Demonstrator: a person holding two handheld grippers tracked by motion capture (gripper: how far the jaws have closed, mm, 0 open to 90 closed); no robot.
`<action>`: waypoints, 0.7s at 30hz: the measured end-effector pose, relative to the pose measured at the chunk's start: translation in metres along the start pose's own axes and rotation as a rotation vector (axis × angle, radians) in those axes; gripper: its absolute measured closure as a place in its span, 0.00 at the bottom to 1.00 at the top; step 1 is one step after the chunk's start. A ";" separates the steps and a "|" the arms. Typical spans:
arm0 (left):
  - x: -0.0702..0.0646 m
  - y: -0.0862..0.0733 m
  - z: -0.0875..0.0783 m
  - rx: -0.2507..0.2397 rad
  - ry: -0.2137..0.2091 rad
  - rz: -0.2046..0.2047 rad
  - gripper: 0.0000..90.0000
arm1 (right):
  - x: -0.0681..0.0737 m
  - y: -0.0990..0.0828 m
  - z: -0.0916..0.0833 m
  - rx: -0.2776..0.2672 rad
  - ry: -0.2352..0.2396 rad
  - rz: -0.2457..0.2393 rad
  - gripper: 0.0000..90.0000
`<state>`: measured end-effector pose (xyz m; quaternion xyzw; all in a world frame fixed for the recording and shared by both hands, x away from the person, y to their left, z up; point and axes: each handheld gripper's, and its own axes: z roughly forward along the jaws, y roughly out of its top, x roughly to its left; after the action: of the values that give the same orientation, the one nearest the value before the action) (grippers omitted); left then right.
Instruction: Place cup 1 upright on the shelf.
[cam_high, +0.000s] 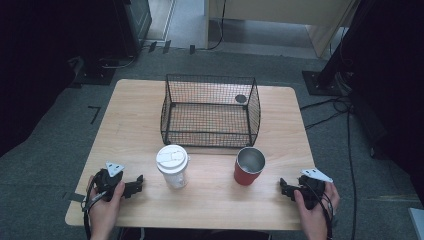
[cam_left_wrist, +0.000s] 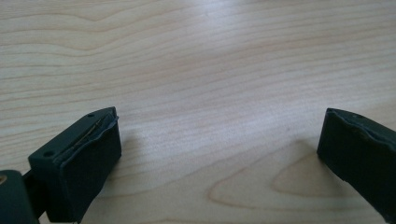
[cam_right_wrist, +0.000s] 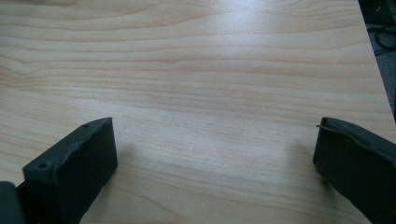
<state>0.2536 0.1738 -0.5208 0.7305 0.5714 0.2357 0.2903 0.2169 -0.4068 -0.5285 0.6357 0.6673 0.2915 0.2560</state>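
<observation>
Both hands rest at the near edge of the wooden surface (cam_high: 210, 200), left tongs (cam_high: 141, 182) and right tongs (cam_high: 282, 186) spread wide, pinching nothing. Between them stand a lidded white cup (cam_high: 172, 166) and red cup (cam_high: 249, 166), seemingly empty, before a wire basket (cam_high: 210, 111).

A light wooden table (cam_high: 130, 125) bears a wire basket (cam_high: 210, 111), a lidded white cup (cam_high: 172, 166) and a red cup (cam_high: 249, 166).

Light wooden table (cam_high: 125, 125) on grey carpet floor (cam_high: 55, 125), black stand bases (cam_high: 95, 75), trailing cables (cam_high: 325, 117), dim surroundings
</observation>
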 end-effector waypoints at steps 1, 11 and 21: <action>0.000 -0.001 -0.002 0.003 -0.008 0.012 0.00 | 0.000 0.000 0.000 0.000 0.000 -0.001 0.00; -0.006 0.001 -0.023 -0.029 -0.039 0.010 0.00 | 0.000 0.000 0.000 0.000 0.000 -0.001 0.00; -0.027 0.011 -0.053 -0.116 -0.177 0.038 0.00 | 0.000 0.000 0.000 0.000 0.000 0.000 0.00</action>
<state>0.2189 0.1539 -0.4751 0.7411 0.5150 0.2084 0.3771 0.2168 -0.4068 -0.5285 0.6356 0.6674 0.2915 0.2561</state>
